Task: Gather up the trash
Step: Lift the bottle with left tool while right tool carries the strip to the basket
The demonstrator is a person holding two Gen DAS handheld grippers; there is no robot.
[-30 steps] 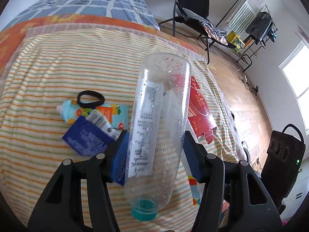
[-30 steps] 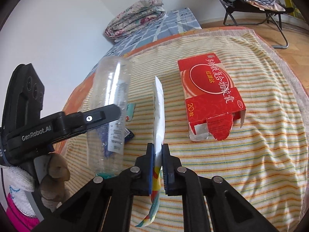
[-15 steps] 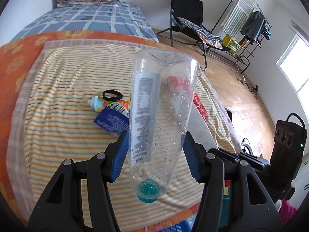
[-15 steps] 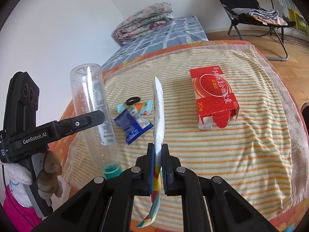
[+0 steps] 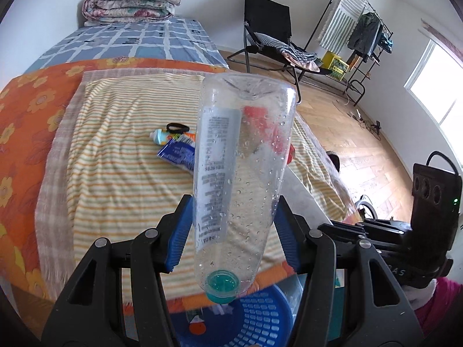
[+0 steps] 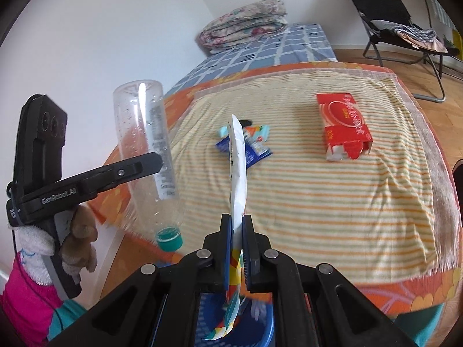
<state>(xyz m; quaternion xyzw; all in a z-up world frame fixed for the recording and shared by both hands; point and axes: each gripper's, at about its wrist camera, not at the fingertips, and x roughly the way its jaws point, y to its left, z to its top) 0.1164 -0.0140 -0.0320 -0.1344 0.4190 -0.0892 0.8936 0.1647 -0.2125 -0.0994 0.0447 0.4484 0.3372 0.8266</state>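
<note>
- My left claw (image 5: 231,228) is clamped on the clear plastic bottle with the teal cap (image 5: 240,179); its long axis runs 12 to 6, cap toward me.
- My right claw (image 6: 237,245) is pinched tight on a flat white wrapper with a colourful end (image 6: 238,173), held edge-on.
- The blue perforated plastic basket (image 5: 260,318) sits at 6 o'clock, just under both loads, the bottle's cap directly over it.
- On the striped cloth (image 6: 332,202) beyond, at 12, wait a red carton (image 6: 344,127) and blue packets (image 5: 176,153).

The left gripper (image 5: 233,231) angles downward, jaws half spread and clamped; a gloved hand (image 6: 78,245) holds it. The right gripper (image 6: 236,250) angles downward, jaws pinched nearly together.
</note>
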